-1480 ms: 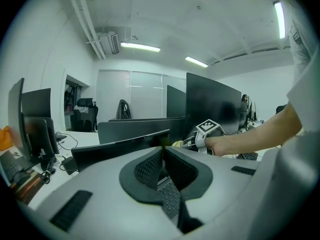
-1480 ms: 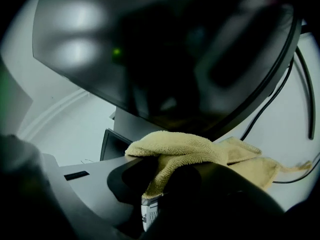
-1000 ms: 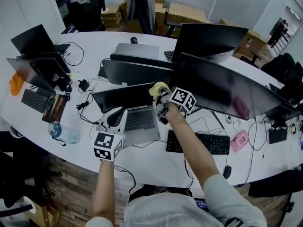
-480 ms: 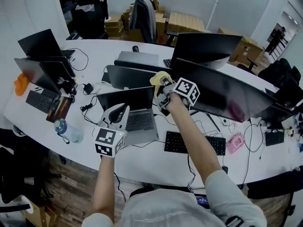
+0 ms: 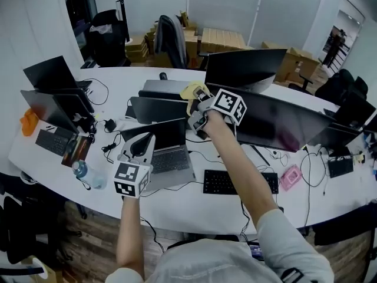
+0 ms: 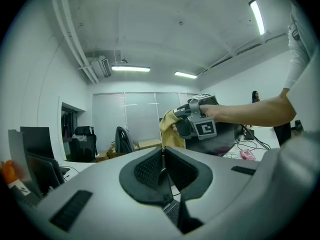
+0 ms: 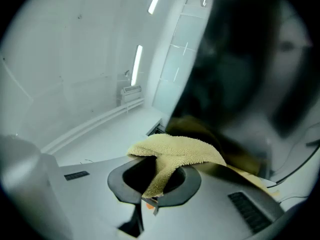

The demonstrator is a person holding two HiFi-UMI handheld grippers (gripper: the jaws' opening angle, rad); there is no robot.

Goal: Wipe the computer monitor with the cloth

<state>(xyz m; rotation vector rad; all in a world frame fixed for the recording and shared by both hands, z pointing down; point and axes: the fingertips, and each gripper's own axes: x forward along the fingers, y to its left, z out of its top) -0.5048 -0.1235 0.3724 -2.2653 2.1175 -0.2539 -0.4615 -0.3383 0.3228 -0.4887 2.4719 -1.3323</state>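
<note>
Hovering above the open grey laptop (image 5: pixel 171 155) near the front of the white curved table (image 5: pixel 182 208), left gripper (image 5: pixel 141 141): fingers (image 6: pixel 147 169) pressed together, nothing between them. Idle; probably parked low to be clear of the wiping arm.

Right gripper (image 5: pixel 197 99), arm stretched forward: fingers clamped on a fold of the yellow terry cloth (image 7: pixel 175 151). The loose end is draped over the fingertips, so pile rather than plastic meets the glass. Cloth sits at the upper left end of the wide black computer monitor (image 5: pixel 283 119); contact with the screen not certain from any view.

Judgement: a start at that top corner suits sweeping rightward across the panel.
</note>
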